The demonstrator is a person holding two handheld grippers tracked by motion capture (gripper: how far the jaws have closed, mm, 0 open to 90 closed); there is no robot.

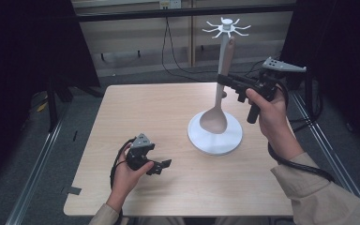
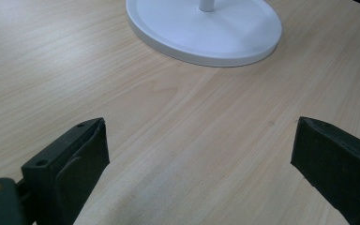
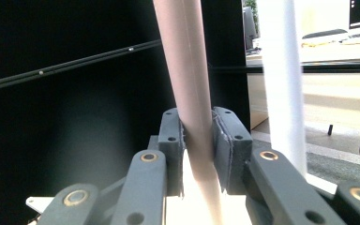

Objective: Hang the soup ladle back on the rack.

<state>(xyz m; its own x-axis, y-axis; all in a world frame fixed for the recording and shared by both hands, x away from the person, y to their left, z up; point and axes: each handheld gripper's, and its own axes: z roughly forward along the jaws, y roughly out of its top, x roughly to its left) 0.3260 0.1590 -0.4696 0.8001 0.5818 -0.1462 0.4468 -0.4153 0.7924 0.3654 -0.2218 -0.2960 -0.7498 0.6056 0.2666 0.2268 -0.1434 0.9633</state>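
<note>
While the left tool [image 1: 161, 165] sits low over the near part of the tabletop [image 1: 122, 117], its jaws are spread wide with nothing between them; the left gripper view has bare wood in the gap and the stand's round white base [image 2: 206, 30] farther off. Across at the person's right, the right tool [image 1: 225, 80] is raised and clamped on the handle of a long pinkish-beige spoon [image 1: 214, 117]. From the right gripper view, both pads press tight against the spoon handle [image 3: 190, 93], one on each side, and the white pole [image 3: 283, 84] stands just beside it. That spoon hangs nearly upright along the pole, its top up by the ring of hooks [image 1: 227, 27], its bowl down over the base [image 1: 215, 140]. I cannot tell whether the bowl touches the base.
</note>
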